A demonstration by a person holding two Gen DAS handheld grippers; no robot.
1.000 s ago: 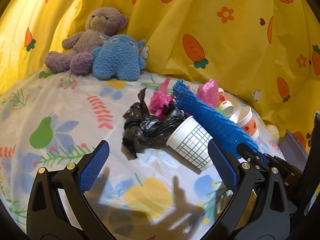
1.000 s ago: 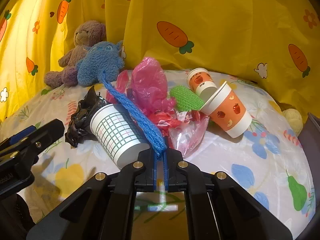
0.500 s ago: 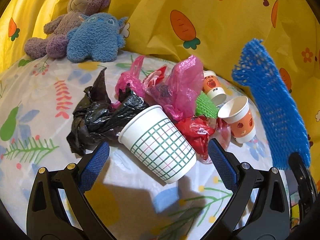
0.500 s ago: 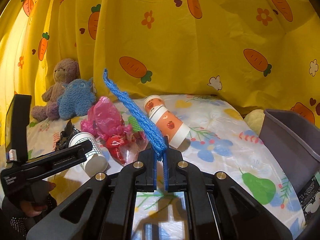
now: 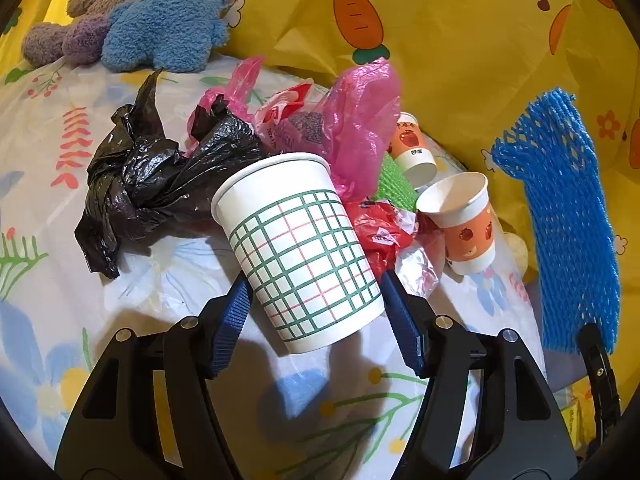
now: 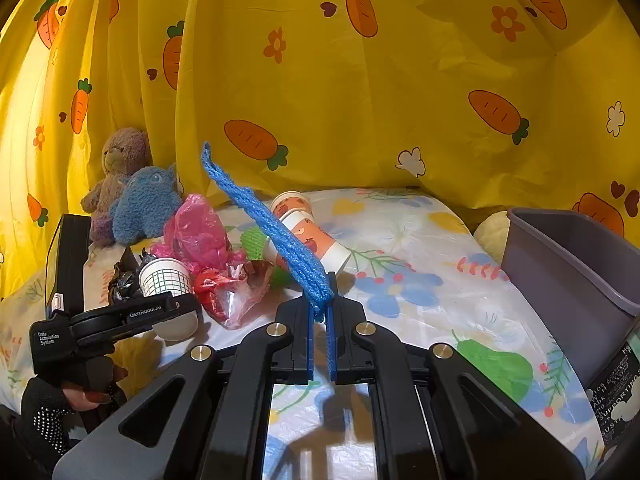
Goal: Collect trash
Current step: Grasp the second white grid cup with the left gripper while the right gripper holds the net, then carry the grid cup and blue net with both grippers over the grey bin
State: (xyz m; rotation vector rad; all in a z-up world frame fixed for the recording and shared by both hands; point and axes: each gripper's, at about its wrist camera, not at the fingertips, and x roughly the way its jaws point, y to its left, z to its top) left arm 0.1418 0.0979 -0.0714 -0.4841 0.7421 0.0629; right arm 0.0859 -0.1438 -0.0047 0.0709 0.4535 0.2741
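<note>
Two grippers: both in view
Left gripper (image 5: 316, 316): jaws apart, flanking checked cup (image 5: 298, 248), frame centre
Right gripper (image 6: 320, 312): clamped on blue net (image 6: 266, 222)

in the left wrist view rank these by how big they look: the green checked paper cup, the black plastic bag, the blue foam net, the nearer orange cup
1. green checked paper cup, though it sits closest to the lens
2-3. black plastic bag and blue foam net look about alike; not ranking them
4. nearer orange cup, clearly smallest
</note>
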